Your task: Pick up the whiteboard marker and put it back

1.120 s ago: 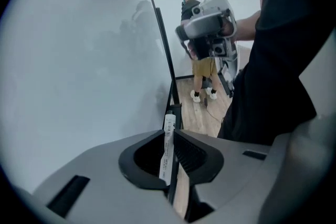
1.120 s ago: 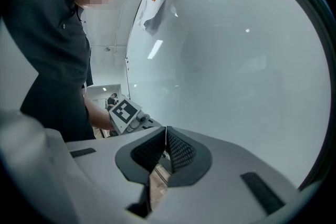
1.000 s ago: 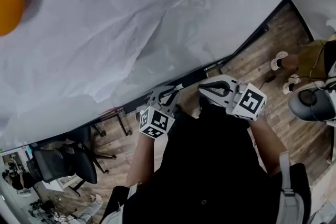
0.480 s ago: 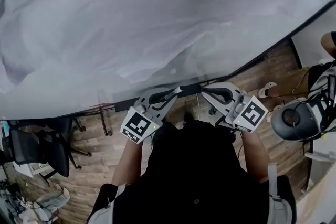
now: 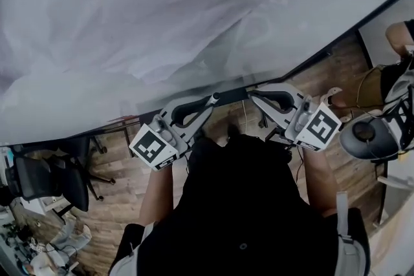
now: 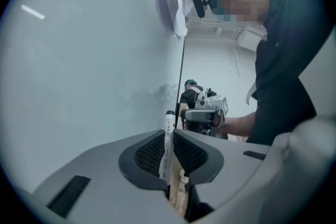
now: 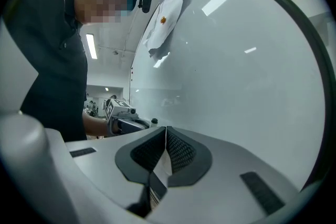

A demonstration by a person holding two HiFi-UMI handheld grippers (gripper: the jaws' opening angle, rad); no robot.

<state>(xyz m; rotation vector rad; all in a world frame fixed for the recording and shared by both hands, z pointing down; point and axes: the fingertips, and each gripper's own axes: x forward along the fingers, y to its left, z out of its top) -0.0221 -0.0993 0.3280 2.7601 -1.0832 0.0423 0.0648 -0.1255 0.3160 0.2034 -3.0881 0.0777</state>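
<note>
The left gripper (image 6: 169, 132) pinches the marker (image 6: 166, 152) lengthwise along its jaws, dark end pointing out toward the right gripper (image 7: 166, 131), whose jaws are pressed together.

I read office: big whiteboard (image 5: 162, 22) ahead, black swivel chair (image 5: 45, 178) on wood-plank floor (image 5: 123, 203), ceiling strip lights (image 7: 90, 45).

Head camera: sited above the person (image 5: 246, 203), facing steeply down at close range onto the grey left gripper (image 5: 215, 99), grey right gripper (image 5: 253, 94) and glossy white whiteboard (image 5: 194, 29). Gripper cameras: each sights level along its own fingers (image 6: 149, 153). They face one another, sharing the whiteboard and the person.
</note>
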